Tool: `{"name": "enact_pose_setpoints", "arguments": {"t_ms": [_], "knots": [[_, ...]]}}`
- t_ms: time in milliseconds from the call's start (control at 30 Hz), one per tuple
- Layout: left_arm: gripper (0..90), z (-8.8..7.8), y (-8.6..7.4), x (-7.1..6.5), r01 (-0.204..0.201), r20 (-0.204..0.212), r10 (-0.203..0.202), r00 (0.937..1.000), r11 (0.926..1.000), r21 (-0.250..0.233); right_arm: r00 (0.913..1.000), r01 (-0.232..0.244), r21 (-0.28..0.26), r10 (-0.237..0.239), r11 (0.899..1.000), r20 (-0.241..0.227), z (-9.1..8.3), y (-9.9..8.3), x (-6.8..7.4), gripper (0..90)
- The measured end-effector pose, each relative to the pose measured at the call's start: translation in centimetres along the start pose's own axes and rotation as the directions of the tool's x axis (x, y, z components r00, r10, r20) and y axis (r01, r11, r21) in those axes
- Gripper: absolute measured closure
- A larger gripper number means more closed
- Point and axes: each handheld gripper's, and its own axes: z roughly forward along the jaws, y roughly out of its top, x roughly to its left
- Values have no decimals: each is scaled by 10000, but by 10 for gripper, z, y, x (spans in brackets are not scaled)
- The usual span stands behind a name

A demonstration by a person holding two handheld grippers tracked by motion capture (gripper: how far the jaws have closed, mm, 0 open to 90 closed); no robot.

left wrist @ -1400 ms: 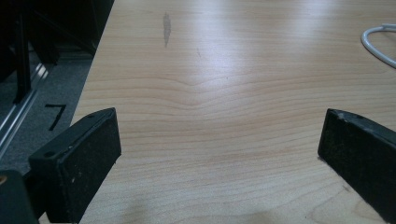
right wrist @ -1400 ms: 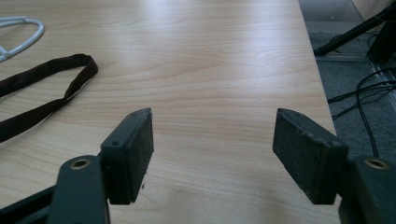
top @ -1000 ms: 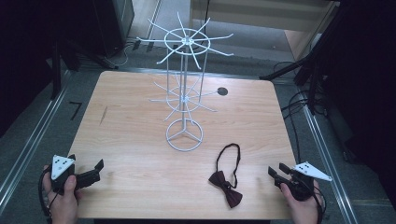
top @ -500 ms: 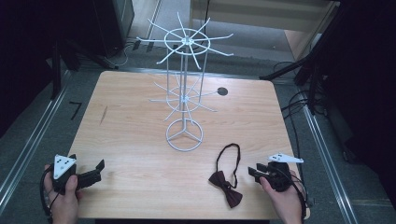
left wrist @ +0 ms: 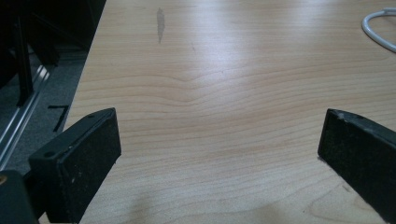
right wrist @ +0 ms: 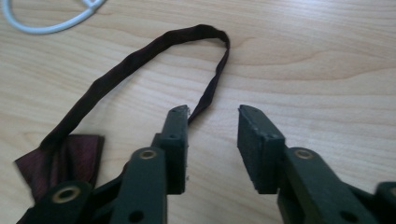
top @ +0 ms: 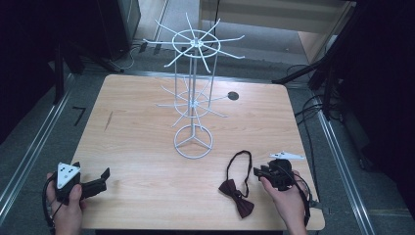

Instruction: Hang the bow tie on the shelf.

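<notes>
Bow tie [top: 236, 192] lies near the counter's [top: 147, 142] front right corner, its strap looped toward the wire stand [top: 194, 98]. Right claw [right wrist: 212, 116] has slid in from that edge, narrowly parted beside the strap, likely to grip it. Left claw [left wrist: 219, 144] waits wide, front left.

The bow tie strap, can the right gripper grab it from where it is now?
Probably yes. The right gripper is open, low over the table, with the bow tie strap running just past its left jaw tip. Nothing lies between them, though the strap isn't between the jaws yet.
</notes>
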Motion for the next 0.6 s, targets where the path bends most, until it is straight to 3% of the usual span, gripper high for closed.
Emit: {"name": "enact_pose_setpoints", "arguments": {"t_ms": [300,433,600], "knots": [[0,0,0,0,-45,-7,45,10000,10000,50,9960,-100,262,77,9996,885,15,11,9,688],[0,0,0,0,-55,7,55,10000,10000,44,9970,-569,347,549,9978,546,19,16,6,670],[0,0,0,0,-36,-10,36,10000,10000,42,9970,-537,364,515,9979,578,24,18,3,665]]}}
